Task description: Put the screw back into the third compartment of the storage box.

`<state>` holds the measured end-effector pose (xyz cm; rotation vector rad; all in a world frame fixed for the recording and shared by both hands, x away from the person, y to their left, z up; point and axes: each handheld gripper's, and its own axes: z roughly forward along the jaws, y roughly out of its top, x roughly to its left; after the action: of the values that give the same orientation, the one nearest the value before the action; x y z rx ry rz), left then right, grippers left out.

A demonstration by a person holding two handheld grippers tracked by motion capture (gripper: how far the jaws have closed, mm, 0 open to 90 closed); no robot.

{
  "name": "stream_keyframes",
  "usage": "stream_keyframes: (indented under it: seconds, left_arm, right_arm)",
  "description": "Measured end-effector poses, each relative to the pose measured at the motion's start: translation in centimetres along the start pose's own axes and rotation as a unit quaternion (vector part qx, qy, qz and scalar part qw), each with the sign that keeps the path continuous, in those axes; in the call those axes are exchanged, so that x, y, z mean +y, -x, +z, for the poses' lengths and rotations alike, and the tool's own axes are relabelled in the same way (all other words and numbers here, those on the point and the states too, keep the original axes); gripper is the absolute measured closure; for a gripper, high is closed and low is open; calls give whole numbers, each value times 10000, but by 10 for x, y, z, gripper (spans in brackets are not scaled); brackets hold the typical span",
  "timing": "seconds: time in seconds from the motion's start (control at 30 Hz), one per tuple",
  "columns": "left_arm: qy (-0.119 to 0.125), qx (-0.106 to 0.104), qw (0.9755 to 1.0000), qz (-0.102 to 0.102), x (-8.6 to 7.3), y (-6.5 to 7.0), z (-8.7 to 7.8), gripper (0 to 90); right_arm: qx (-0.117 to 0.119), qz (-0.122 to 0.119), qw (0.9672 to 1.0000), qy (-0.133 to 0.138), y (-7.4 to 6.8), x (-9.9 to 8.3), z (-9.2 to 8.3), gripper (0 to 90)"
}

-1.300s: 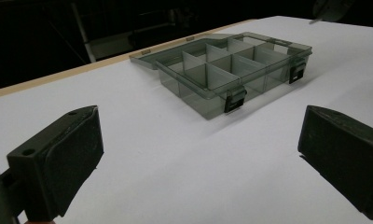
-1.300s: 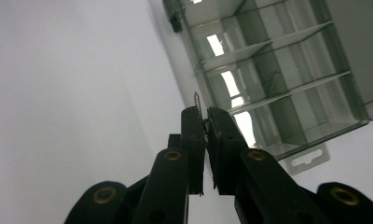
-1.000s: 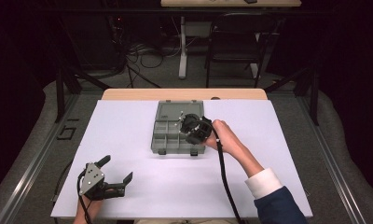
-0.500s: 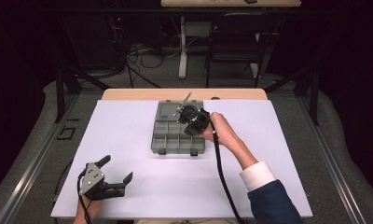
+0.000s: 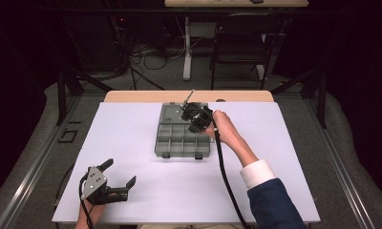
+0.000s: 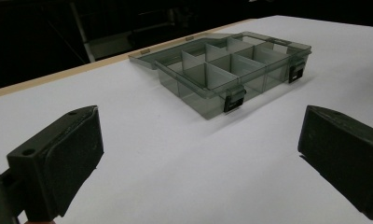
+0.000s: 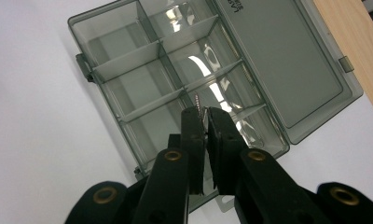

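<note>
The right hand-held gripper point(image 7: 204, 114) is pinched shut on a small screw point(image 7: 198, 101), its long axis running on past the tips. The open box point(image 7: 128, 60) lies directly below; the wide-open left hand-held gripper point(image 5: 117, 174) rests well apart.

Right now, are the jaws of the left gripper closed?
No, in the left gripper view the left gripper has its two jaws standing far apart, with bare white table between them.
</note>
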<state>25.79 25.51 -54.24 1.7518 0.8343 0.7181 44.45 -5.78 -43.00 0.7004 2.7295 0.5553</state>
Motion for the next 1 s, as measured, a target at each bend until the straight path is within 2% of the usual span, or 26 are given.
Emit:
stream_keyframes:
  seconds: [0.33,0.53,0.6,0.63,0.67,0.73,0.9,0.93,1.0]
  left_arm:
    - [-10,-5,10000,7,0,0,0,0]
    - [-3,0,10000,15,0,0,1,0]
    - [-30,-10,10000,22,0,0,1,0]
    - [-30,-10,10000,15,0,0,2,0]
    - [-40,-15,10000,28,0,0,2,0]
    - [-40,-12,10000,36,0,0,1,0]
    - [-23,-17,10000,18,0,0,1,0]
    - [-3,-4,10000,14,0,0,1,0]
    - [-22,-21,10000,17,0,0,1,0]
  right_arm:
    - [-64,61,9998,-204,7,8,19,859]
    - [-64,100,9996,-237,11,10,27,859]
    - [-47,121,9998,-143,11,10,30,859]
    - [-55,183,9995,-232,11,11,30,858]
    - [-68,106,9995,-273,12,12,31,859]
    - [-68,112,9996,-248,12,13,33,858]
    - [-70,123,9992,-380,13,17,40,858]
    - [-59,150,9993,-331,13,17,42,858]
    - [-78,124,9990,-420,12,18,46,858]
